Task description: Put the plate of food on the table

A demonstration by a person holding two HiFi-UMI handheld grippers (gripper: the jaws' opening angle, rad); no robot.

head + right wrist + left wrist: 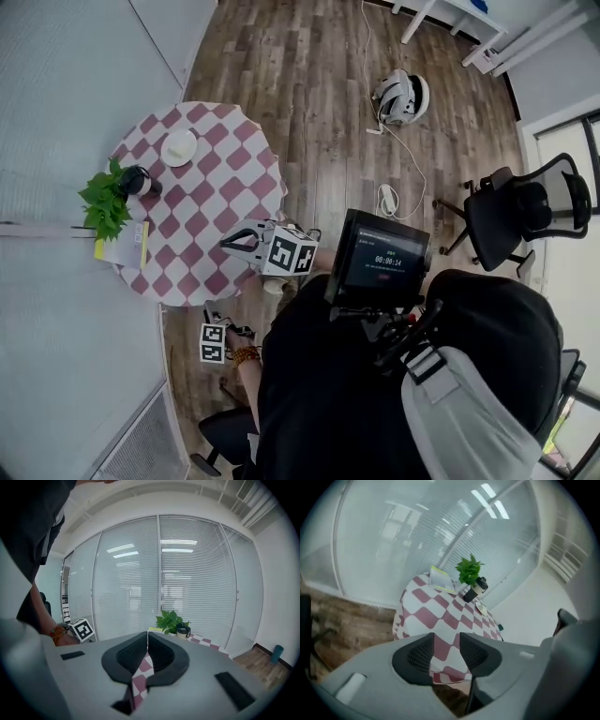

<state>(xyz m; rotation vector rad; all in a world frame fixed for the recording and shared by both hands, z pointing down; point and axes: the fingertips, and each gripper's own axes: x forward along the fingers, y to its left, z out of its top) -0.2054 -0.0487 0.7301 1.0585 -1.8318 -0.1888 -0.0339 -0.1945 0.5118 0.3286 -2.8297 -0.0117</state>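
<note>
A small white plate (178, 147) lies on the far side of the round table (211, 202) with its pink and white check cloth; whether it carries food is too small to tell. The left gripper view has the plate (482, 608) past the mug. My right gripper (234, 240) hangs over the table's near edge, jaws touching at the tips and holding nothing (147, 637). My left gripper (212, 323) is lower, beside the table over the floor. Its jaws (446, 641) stand apart with only tablecloth showing between them.
On the table's left side stand a green plant (105, 202), a dark mug (136, 180) and a yellow booklet (122, 246). A glass wall with blinds runs close behind the table. A black office chair (511, 211), a white device (401, 98) and a cable lie on the wood floor.
</note>
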